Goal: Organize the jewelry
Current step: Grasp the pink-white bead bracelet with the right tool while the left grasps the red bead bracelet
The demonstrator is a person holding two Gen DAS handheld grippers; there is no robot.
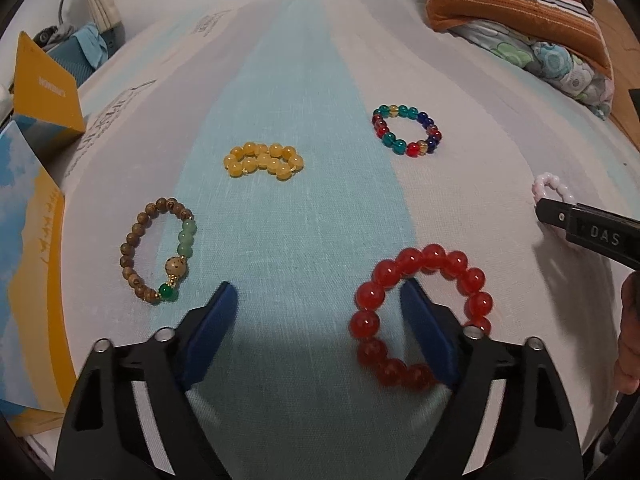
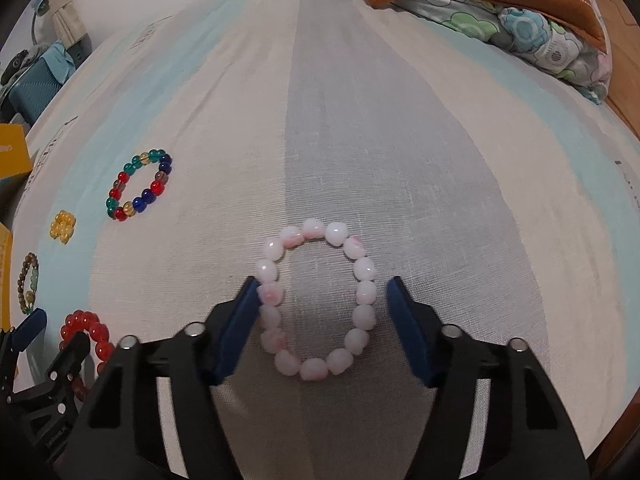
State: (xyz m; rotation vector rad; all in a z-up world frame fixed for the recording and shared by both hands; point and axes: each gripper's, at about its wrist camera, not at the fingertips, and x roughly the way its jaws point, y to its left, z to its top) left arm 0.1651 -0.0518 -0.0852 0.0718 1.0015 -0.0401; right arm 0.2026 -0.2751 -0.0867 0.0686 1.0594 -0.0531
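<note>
Several bead bracelets lie on a striped bed sheet (image 1: 312, 80). My left gripper (image 1: 318, 292) stands open over the red bracelet (image 1: 476, 278): its right finger is inside the ring, its left finger is on bare cloth, and the ring's left arc lies between them. My right gripper (image 2: 322, 284) straddles the pale pink bracelet (image 2: 336, 234). Its left pad touches the beads, its right pad stands just clear, so it is open. A wooden and green bracelet (image 1: 128, 248), a bunched yellow one (image 1: 264, 160) and a multicolour glass one (image 1: 400, 146) lie further off.
Folded quilts and a striped pillow (image 1: 520, 12) sit at the back right. A yellow box (image 1: 48, 92) and a blue and yellow box (image 1: 24, 280) stand along the left edge. A hand (image 1: 630, 340) shows at the right border.
</note>
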